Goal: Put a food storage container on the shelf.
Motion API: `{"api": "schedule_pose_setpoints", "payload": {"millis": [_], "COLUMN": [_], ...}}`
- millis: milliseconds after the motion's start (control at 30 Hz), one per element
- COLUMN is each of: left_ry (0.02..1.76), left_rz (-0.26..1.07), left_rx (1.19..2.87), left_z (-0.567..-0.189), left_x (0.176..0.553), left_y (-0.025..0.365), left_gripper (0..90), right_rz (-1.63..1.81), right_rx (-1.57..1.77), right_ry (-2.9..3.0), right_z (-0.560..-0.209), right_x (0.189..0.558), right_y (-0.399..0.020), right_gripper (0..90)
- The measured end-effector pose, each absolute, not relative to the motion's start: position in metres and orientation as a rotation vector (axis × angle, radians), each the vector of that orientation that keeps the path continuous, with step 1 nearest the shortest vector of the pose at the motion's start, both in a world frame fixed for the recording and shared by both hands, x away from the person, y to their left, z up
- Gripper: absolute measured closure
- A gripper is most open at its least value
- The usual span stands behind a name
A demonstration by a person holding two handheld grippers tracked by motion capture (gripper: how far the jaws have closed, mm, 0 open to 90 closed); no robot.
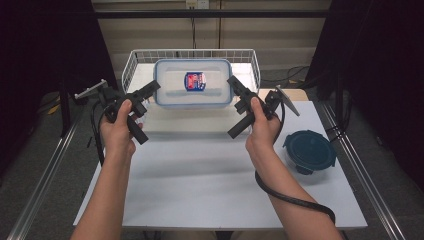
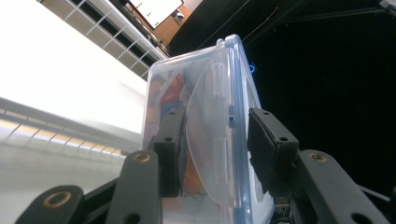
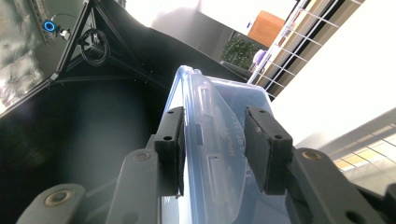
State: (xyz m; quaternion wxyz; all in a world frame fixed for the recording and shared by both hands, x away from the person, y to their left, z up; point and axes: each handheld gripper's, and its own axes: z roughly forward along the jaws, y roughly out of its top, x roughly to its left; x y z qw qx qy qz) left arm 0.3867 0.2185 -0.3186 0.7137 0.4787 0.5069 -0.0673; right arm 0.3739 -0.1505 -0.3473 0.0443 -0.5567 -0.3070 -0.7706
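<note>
Two bare forearms rise from the near edge of the white tabletop (image 1: 200, 185), the right one trailed by a thick black cable (image 1: 295, 200) that curls off toward the near right corner. Each hand holds a black two-jaw gripper angled inward. The left gripper (image 1: 152, 90) grasps the left short end of a rectangular plastic container (image 1: 194, 82); the right gripper (image 1: 232, 82) grasps the right short end, so both sets of jaws are clamped on the box.

The container sits between them over the far edge of the tabletop, at the front of a white wire basket (image 1: 130, 65); whether it rests on anything or hangs in the grip cannot be told. It is translucent, with rounded corners, a blue-rimmed clip lid and a red and blue label in the middle of the lid.

In the left gripper view the flat rubber pads press the lid side and the base side of the container (image 2: 205, 126), and blurred orange shapes inside cannot be made out. The right gripper view shows moulded lettering on the container's (image 3: 219, 140) wall, too faint to read.

Near the right edge of the tabletop lies a round dark teal lid (image 1: 309, 150) with side clips.
</note>
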Motion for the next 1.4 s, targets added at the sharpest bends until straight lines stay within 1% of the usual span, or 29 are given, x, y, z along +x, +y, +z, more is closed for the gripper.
{"api": "schedule_pose_setpoints", "payload": {"millis": [133, 633, 667, 833, 900, 1400], "left_ry": [1.128, 1.121, 1.123, 1.120, 1.126, 1.152], "left_rz": [-0.140, -0.124, -0.123, -0.119, -0.108, -0.123], "left_rx": [1.026, 1.008, 0.986, 0.996, 0.973, 0.945], "left_z": [-0.318, -0.313, -0.311, -0.307, -0.305, -0.307], "left_x": [0.396, 0.415, 0.418, 0.425, 0.429, 0.453], "left_y": [0.220, 0.222, 0.221, 0.222, 0.220, 0.218], "left_gripper": [58.7, 59.0, 59.0, 59.1, 59.1, 59.2], "right_rz": [-2.355, -2.369, -2.365, -2.374, -2.377, -2.384], "right_rx": [-1.699, -1.700, -1.700, -1.707, -1.701, -1.744], "right_ry": [-0.946, -0.922, -0.916, -0.903, -0.890, -0.878], "right_z": [-0.344, -0.339, -0.338, -0.336, -0.334, -0.330], "right_x": [0.381, 0.402, 0.403, 0.408, 0.412, 0.431], "right_y": [-0.148, -0.142, -0.142, -0.140, -0.139, -0.137], "right_gripper": [60.1, 60.1, 60.1, 60.1, 60.1, 60.2]}}
